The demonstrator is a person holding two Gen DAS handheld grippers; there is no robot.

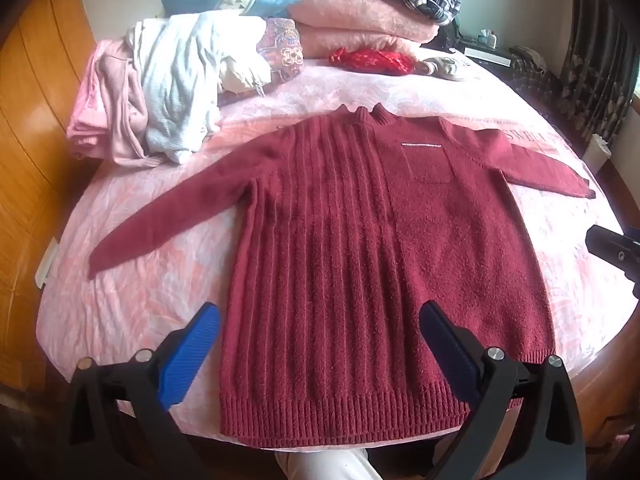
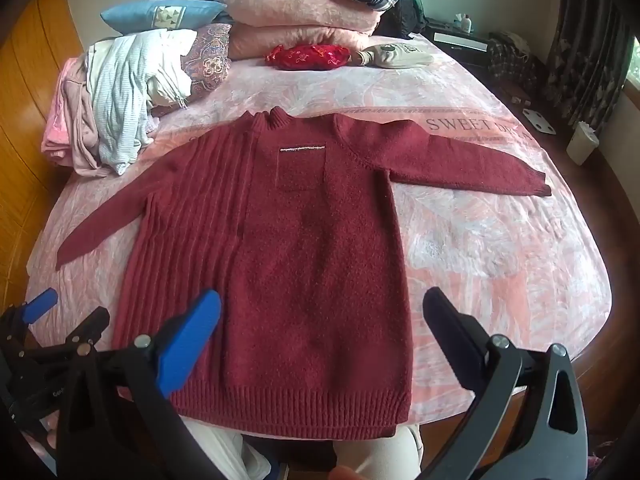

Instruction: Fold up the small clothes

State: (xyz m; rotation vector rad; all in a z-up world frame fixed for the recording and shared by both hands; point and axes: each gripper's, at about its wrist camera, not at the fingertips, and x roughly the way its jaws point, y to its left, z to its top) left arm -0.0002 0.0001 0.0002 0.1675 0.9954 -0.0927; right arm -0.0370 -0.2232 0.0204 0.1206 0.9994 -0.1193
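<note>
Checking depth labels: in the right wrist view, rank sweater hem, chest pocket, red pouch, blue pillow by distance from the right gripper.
From the right gripper:
1. Sweater hem, just below the jaws.
2. Chest pocket, mid-bed.
3. Red pouch, beyond the collar.
4. Blue pillow, far left, at the headboard.

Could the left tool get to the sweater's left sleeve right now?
Probably yes. The left tool is open over the sweater near its hem, and the sleeve lies flat on the bedsheet with nothing on it; the pile of clothes sits farther back.

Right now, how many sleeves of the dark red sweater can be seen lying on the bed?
2: the left sleeve stretches toward the clothes pile; the right sleeve reaches toward the curtain side. Neither is folded.
</note>
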